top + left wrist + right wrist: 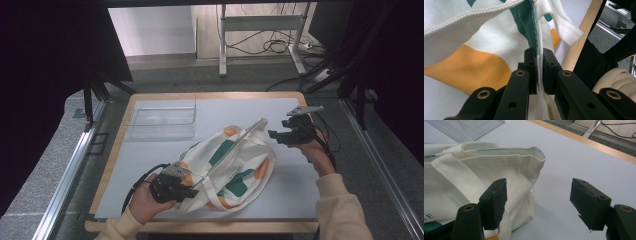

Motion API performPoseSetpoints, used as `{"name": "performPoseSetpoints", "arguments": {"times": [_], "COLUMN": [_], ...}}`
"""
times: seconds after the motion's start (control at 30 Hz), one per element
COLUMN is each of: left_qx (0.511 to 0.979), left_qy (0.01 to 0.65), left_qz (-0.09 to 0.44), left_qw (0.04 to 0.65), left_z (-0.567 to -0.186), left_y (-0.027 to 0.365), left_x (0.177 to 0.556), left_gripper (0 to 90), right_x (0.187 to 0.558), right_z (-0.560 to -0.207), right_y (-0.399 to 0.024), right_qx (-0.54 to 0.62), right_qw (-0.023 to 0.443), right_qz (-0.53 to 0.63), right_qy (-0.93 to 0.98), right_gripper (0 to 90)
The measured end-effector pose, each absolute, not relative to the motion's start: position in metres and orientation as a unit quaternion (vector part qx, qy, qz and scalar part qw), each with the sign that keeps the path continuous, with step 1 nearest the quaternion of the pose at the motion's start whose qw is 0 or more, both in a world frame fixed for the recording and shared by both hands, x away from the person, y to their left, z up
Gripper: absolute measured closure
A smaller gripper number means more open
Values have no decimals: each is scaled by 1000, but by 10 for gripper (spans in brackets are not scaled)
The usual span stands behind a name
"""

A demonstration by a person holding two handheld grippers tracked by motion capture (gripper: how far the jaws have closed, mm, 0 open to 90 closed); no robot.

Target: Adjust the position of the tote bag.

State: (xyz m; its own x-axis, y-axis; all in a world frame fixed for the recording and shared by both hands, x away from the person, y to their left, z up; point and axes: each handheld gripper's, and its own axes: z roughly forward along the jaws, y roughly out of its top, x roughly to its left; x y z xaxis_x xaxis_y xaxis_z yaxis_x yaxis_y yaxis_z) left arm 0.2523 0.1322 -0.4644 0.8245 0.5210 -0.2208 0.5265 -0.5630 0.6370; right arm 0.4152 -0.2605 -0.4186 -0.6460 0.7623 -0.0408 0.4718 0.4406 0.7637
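A white cloth tote bag with orange and green patches lies across the middle of the pale mat. At its near-left end my left gripper is shut on the bag's edge. In the left gripper view the white hem is pinched between the two jaws, with the bag spread beyond them. My right gripper hovers by the bag's far-right corner, jaws wide apart. In the right gripper view that gripper is open, and the bag's folded corner lies just ahead, with no pad pressing on it.
A clear plastic box stands at the back left of the mat. The wooden table edge runs along the front. Beyond the table are desk legs and cables on the floor.
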Motion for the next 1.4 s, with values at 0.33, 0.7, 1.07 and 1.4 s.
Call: {"name": "performPoseSetpoints", "arguments": {"times": [0.33,0.7,1.07,1.4], "left_qx": [883,883,883,882], "left_qy": [297,296,296,297], "left_qz": [-5,-5,-6,-5], "left_qw": [365,364,365,365], "left_z": [-465,-465,-465,-465], "left_y": [132,132,132,132], "left_x": [252,252,252,253], "left_gripper": [844,842,843,841], "right_x": [419,438,459,475], "right_z": [-420,-417,-416,-420], "right_y": [-254,-245,-225,-212], "right_qx": [385,343,299,260], "right_qw": [187,185,177,151], "right_qz": [363,328,297,288], "right_qy": [828,861,889,909], "right_gripper": [303,361,415,530]}}
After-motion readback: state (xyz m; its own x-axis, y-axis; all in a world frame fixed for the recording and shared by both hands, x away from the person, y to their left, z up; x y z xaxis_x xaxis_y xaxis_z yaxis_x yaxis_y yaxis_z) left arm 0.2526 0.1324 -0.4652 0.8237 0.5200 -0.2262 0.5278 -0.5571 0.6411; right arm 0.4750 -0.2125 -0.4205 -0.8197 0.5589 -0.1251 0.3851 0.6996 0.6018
